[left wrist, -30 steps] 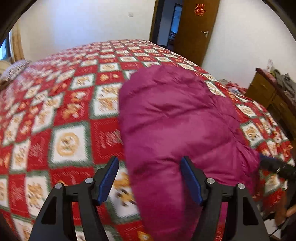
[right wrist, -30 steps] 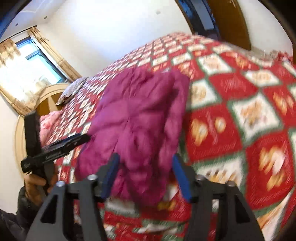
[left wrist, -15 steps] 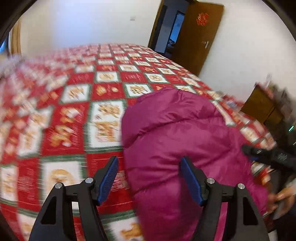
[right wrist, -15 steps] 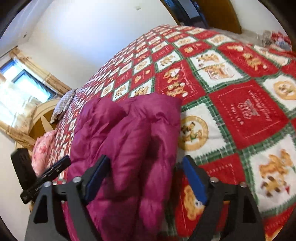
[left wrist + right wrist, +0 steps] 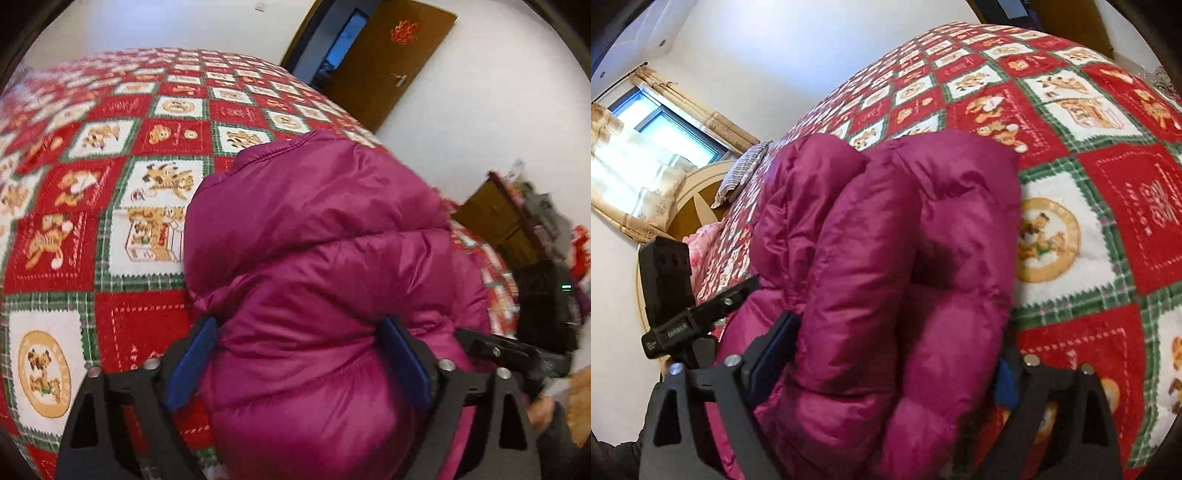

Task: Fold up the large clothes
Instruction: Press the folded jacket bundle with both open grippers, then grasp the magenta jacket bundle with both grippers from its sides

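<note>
Left gripper [image 5: 299, 354]: the blue pads [image 5: 192, 363] stand wide apart, one on each side of the near end of the magenta puffer jacket [image 5: 325, 258]. The padding fills the gap and touches both pads, but the jaws are spread, not clenched. Treat this as a straddle, not a grasp.

Right gripper [image 5: 886, 365]: same condition, seen from the other side. Its fingers are spread around the doubled near edge of the jacket, and the right-hand pad [image 5: 1004, 380] is largely buried in the fabric. Whether it presses on the fabric cannot be told.

Location of the work: the jacket lies bunched in thick rolls at the near edge of the red, green and white patchwork quilt [image 5: 122, 192]. Beyond the jacket the quilt runs on bare toward the brown door [image 5: 388, 62]. Left of the jacket, in the right wrist view, the other tool body [image 5: 668, 295] is near, with the headboard [image 5: 690, 199] and window [image 5: 653, 129] well behind it.

Recommended procedure for this step, judged from the pictures:
1. Seat both pad pairs deep enough to take every layer of the roll, then close firmly; the shiny shell will probably slip under a light pinch
2. Close both sides at matching points on the jacket's edge so the fold line stays straight
3. Lift only enough to clear the quilt, then carry the jacket away from the near edge and onto the bare area beyond it
4. Keep the two tools apart; they work close together here
</note>
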